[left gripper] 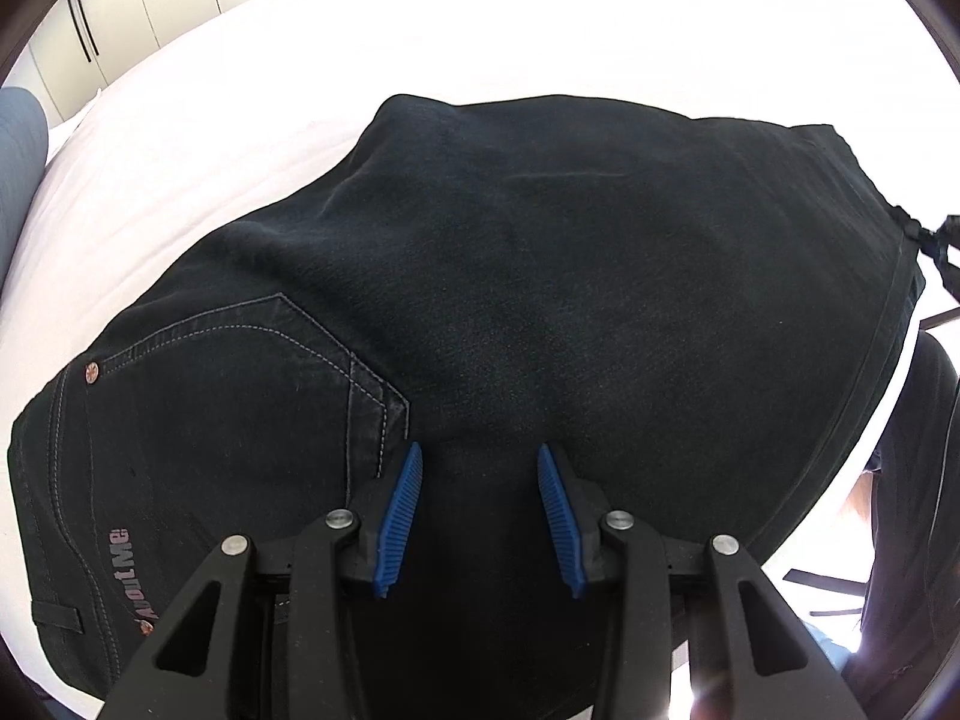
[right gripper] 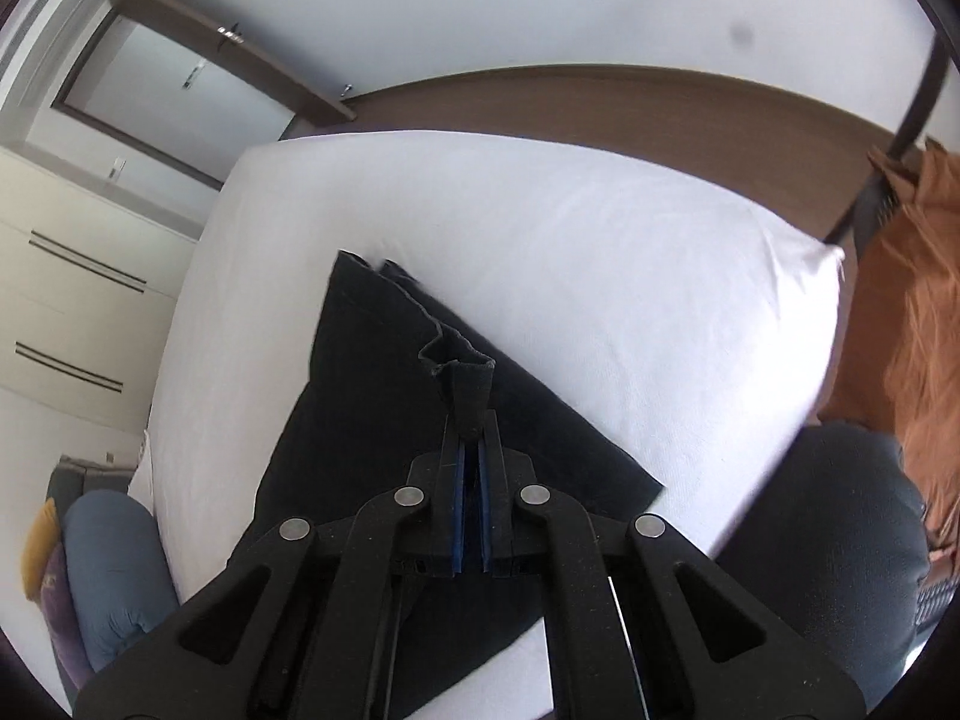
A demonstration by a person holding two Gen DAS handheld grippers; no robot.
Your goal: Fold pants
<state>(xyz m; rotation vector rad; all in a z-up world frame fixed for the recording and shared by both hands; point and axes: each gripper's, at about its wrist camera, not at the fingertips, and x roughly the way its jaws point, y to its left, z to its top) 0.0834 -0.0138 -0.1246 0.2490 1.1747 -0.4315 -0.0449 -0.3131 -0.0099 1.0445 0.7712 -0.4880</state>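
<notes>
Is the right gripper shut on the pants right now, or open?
Shut. In the right wrist view the right gripper has its blue pads nearly together, pinching a bunched edge of the black pants lying on the white bed.

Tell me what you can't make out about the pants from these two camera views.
- Left wrist: waistband of the pants is cut off at the bottom edge and behind the open left gripper.
- Right wrist: the right gripper hides the fabric it pinches.
- Both: layers underneath, against the bed, are covered.

A home bedroom here; a wide bed (right gripper: 540, 252) under a white sheet fills the view; pale built-in wardrobes (right gripper: 66, 276) line one wall; a wooden-framed door (right gripper: 180, 84) stands beyond.
</notes>
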